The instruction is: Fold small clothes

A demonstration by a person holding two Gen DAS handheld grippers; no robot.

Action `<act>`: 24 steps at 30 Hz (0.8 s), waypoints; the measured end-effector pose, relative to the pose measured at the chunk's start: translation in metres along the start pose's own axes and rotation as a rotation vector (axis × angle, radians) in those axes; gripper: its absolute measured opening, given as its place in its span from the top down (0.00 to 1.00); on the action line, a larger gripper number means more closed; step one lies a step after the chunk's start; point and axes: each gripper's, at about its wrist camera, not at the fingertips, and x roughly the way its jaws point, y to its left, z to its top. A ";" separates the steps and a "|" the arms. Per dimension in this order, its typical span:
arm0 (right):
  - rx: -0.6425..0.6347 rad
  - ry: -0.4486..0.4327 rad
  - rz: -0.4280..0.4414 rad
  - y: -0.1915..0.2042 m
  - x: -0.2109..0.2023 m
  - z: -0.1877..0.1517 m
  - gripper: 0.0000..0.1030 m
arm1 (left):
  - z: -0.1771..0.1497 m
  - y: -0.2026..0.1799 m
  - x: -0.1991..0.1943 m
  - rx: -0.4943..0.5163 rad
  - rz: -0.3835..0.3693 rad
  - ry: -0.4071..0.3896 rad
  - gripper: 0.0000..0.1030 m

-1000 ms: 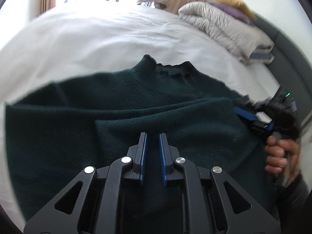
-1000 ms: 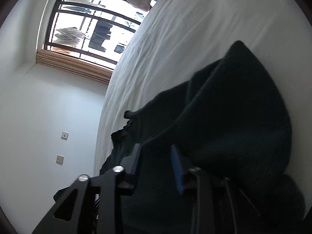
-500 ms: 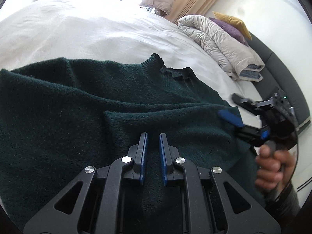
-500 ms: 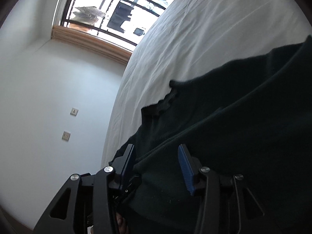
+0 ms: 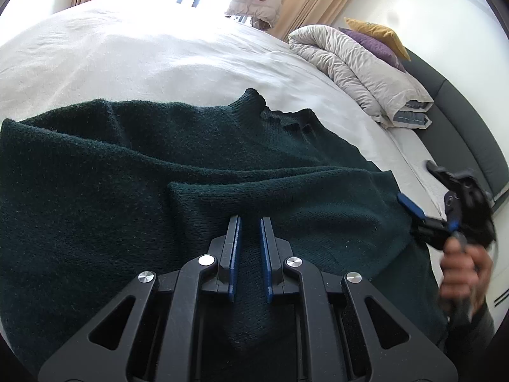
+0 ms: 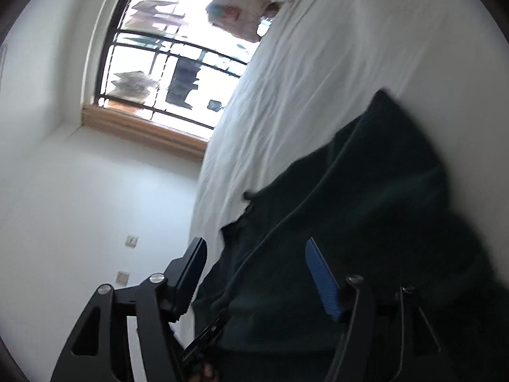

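A dark green knitted sweater [image 5: 133, 184] lies on the white bed [image 5: 159, 60], collar away from me, its lower part folded up over the body. My left gripper [image 5: 249, 222] is shut on a fold of the sweater at the near edge. My right gripper [image 5: 420, 191] shows at the sweater's right edge in the left wrist view, held by a hand, jaws wide apart. In the right wrist view the right gripper [image 6: 254, 248] is open, with the sweater [image 6: 366, 210] between and beyond its fingers; nothing is gripped.
A rolled beige duvet [image 5: 353, 63] with purple and yellow pillows lies at the bed's far right by a dark headboard [image 5: 458, 121]. A window with railings [image 6: 171, 63] and a white wall with outlets [image 6: 130, 242] are off the bed's side.
My right gripper has opened wide and let go of the sweater's right edge, moving off to the right. My left gripper stays shut on the fold and has shifted little.
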 end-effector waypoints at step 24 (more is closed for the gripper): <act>-0.462 -0.344 -0.534 0.066 -0.232 -0.164 0.09 | -0.084 -0.066 -0.191 0.142 0.185 -0.241 0.12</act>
